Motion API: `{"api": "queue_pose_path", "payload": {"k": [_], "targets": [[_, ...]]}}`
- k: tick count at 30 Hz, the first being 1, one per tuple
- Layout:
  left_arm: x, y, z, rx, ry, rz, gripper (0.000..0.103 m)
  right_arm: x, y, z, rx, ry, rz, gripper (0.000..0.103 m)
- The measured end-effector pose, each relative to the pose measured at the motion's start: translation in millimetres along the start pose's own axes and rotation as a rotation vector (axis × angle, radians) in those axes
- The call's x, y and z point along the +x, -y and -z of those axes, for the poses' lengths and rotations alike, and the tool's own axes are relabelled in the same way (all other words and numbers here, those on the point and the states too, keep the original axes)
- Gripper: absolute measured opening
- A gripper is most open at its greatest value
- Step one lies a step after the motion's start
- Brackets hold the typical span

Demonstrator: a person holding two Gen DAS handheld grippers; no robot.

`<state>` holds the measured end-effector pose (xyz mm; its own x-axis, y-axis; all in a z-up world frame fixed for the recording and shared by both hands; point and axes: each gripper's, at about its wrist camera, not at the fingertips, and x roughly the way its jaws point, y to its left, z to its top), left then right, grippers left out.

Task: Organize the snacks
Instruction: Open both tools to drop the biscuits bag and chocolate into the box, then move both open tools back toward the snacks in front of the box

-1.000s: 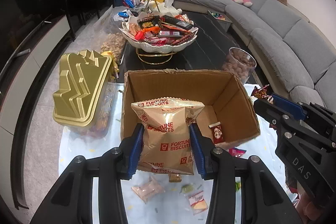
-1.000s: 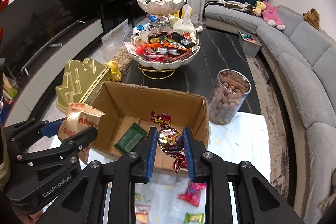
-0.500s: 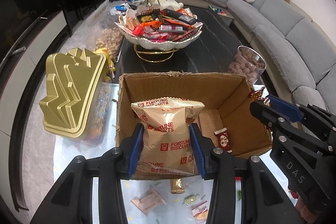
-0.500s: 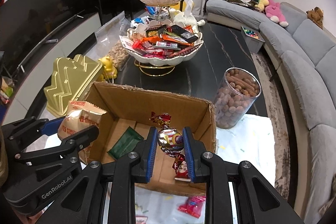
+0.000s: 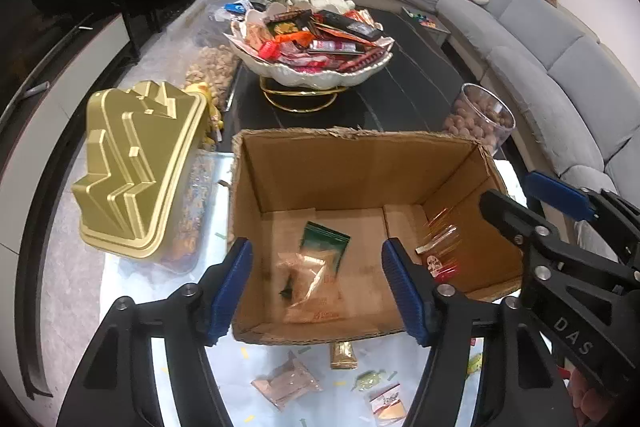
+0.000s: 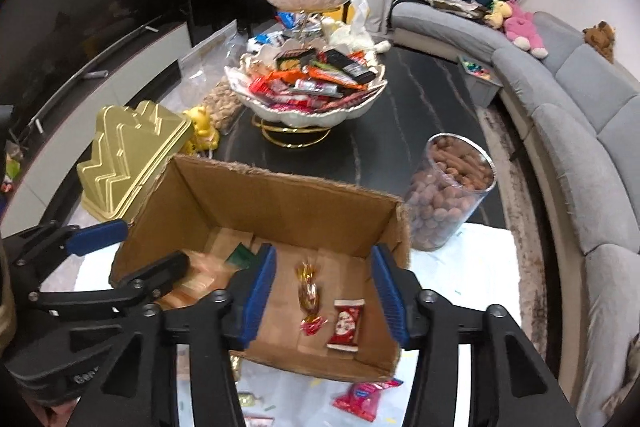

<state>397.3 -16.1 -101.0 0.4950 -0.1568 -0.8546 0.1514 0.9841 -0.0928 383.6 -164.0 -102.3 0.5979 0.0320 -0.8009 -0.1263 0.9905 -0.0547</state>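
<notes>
A: How do the tongs stand?
B: Both wide and holding nothing; the left gripper (image 5: 316, 283) hangs over the near left part of the box (image 5: 360, 163); the right gripper (image 6: 324, 291) hangs over its near right part.
A: And the snacks?
B: On the box floor; the biscuit bag (image 5: 310, 287), blurred, lies under the left gripper, overlapping a green packet (image 5: 325, 241); the foil candy (image 6: 308, 297) lies between the right fingers, just beside a red packet (image 6: 346, 323).
A: Outside the box?
B: Loose sweets lie on the white cloth (image 5: 132, 291) before it; a gold tin (image 5: 136, 163) stands left; a nut jar (image 6: 450, 193) stands right; the tiered bowl (image 6: 306, 111) is behind.
</notes>
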Motion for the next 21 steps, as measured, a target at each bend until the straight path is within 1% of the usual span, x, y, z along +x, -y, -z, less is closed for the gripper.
{"api": "queue_pose_path", "payload": {"k": [1, 3, 5, 6, 13, 21], "targets": [[-1.6, -0.6, 0.2, -0.001, 0.003, -0.006, 0.072, -1.2, 0.9, -0.1, 0.002, 0.001, 0.009, 0.054], [-5.1, -0.8, 0.8, 0.0, 0.01, -0.02, 0.074, -3.9, 3.2, -0.6, 0.011, 0.003, 0.015, 0.057], [-8.5, -0.1, 2.1, 0.005, 0.015, -0.032, 0.075, -8.4, 5.4, -0.3, 0.016, 0.012, 0.025, 0.062], [-10.7, 0.9, 3.3, 0.006, 0.016, -0.037, 0.075, -10.2, 6.1, -0.1, 0.018, 0.015, 0.027, 0.063], [-25.8, 10.4, 10.3, 0.008, 0.03, -0.064, 0.079, -32.4, 13.3, 6.1, 0.021, 0.043, 0.032, 0.063], [-48.1, 28.1, 23.4, 0.024, 0.055, -0.086, 0.079, -57.4, 27.5, 20.4, 0.038, 0.069, 0.033, 0.063]]}}
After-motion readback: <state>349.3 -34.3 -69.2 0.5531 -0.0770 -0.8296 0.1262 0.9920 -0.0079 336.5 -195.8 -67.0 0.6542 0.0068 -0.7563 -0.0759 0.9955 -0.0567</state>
